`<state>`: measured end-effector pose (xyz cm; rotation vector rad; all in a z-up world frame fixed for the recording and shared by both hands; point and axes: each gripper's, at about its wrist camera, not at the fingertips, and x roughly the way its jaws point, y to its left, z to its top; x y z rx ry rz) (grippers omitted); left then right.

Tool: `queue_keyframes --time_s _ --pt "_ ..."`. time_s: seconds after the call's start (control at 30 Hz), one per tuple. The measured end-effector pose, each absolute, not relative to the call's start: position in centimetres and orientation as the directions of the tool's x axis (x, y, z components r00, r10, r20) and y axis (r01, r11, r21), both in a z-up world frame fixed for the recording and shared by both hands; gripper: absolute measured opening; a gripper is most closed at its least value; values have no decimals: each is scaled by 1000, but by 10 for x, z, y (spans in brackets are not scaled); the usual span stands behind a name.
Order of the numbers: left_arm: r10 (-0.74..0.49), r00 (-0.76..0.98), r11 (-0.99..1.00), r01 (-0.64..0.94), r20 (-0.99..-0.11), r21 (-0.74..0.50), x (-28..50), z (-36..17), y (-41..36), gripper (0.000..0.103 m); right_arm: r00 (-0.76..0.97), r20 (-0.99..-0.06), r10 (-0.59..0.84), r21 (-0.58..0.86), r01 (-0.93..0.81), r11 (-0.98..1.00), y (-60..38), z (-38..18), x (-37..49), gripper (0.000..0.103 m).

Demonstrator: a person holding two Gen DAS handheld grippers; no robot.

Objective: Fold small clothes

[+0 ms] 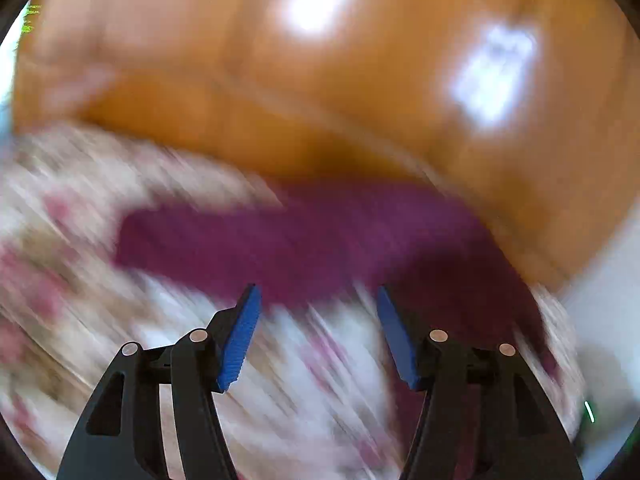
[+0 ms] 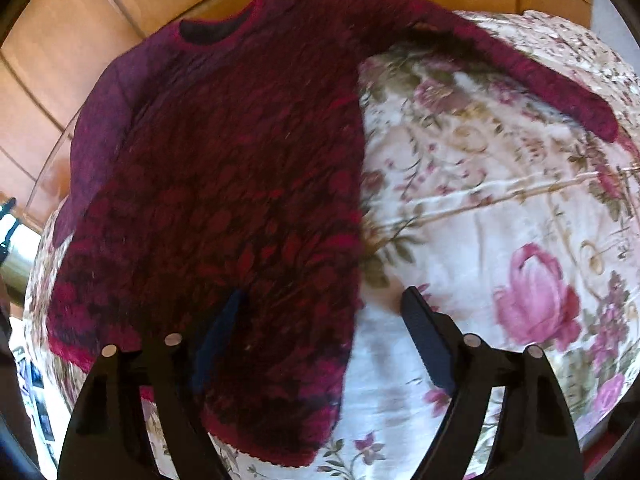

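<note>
The left gripper [image 1: 318,300] stands with its blue pads [image 1: 240,336] apart and nothing between them. Its picture is heavily smeared by blur. Below and to the left lies a pale flowered cloth [image 1: 80,240], and a dark purple-red band of sweater [image 1: 300,240] crosses the middle just past the fingertips, not touching them as far as the blur lets one tell. Beyond it is the orange-brown wooden floor [image 1: 200,60] with two bright patches of light on it.

The right-hand view is much sharper. At its far left edge a pale object [image 2: 18,248] shows, too cut off to name. The sweater [image 2: 224,160], dark red with a leafy knitted pattern, lies spread flat on the flowered cloth [image 2: 480,200], its round neckline [image 2: 218,30] at the top and its hem toward the camera. One sleeve [image 2: 532,68] stretches out to the right across the cloth; the other side is folded in along the body at the left. The wooden floor [image 2: 80,40] shows beyond the neckline.

The right gripper [image 2: 320,304] hangs wide over the lower right edge of the sweater. Its left finger [image 2: 218,340] is over the knit, its right finger [image 2: 428,340] over bare cloth, and neither pad presses on anything.
</note>
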<state>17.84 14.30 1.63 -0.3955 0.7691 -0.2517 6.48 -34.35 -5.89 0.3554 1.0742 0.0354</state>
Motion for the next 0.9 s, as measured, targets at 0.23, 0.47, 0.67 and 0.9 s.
queue_keyframes --time_s 0.23,0.47,0.67,0.9 --pt "-652 383 748 186 -654 -637 137 -78 47 59 482 -835 265 356 107 928 -341 -60 61 52" --pt "-671 380 719 123 -637 -684 138 -95 22 13 489 -821 296 355 31 934 -334 -45 64 21" --pt "-599 511 766 142 -616 -627 121 -43 70 9 571 -764 301 327 -60 943 -332 9 39 18" --pt "-554 503 813 152 -664 -563 67 -28 94 7 491 -815 307 262 -161 952 -323 6 -24 17"
